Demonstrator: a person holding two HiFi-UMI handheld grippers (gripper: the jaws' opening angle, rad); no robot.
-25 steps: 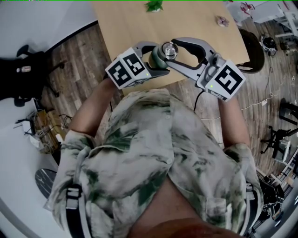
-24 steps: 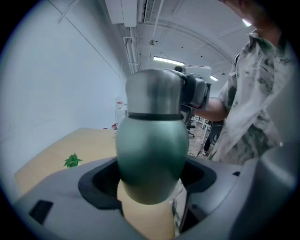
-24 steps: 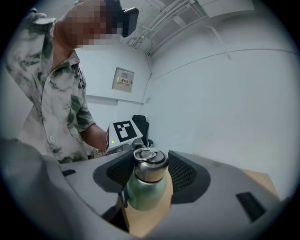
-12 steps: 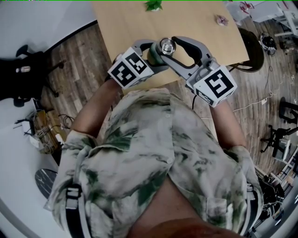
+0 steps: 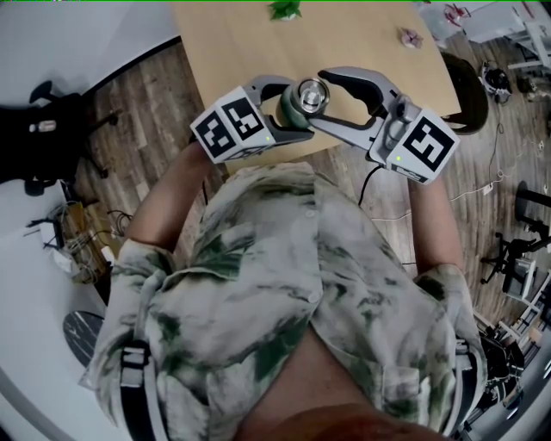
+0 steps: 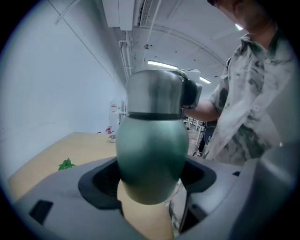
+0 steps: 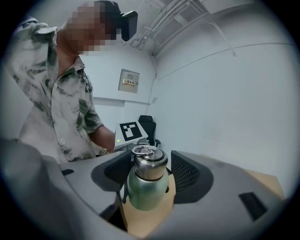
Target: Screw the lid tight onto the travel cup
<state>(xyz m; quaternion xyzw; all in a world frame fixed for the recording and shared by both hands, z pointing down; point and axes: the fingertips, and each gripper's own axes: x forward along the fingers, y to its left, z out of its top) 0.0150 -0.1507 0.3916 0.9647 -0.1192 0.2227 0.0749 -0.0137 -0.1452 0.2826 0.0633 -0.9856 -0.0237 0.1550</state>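
A green travel cup (image 5: 293, 114) with a steel lid (image 5: 308, 92) hangs upright over the near edge of the wooden table (image 5: 232, 43). My left gripper (image 5: 289, 108) is shut on the cup's green body (image 6: 151, 159), its pads pressing both sides. My right gripper (image 5: 318, 96) reaches in from the right at lid height. Its jaws have just been opening. In the right gripper view the lid (image 7: 149, 164) stands between the ribbed pads (image 7: 186, 176) with a gap on the right, so the right gripper (image 7: 149, 177) is open round it.
A small green object (image 5: 284, 10) and a small pink one (image 5: 411, 38) lie at the table's far side. A black office chair (image 5: 43, 129) stands on the wood floor at left, and another chair (image 5: 469, 95) stands at the table's right end. Cables and gear lie at the right.
The right gripper's marker cube swung in and turned half a second ago and is back out at the right now. The left cube shifted slightly left. The cup stays in place.
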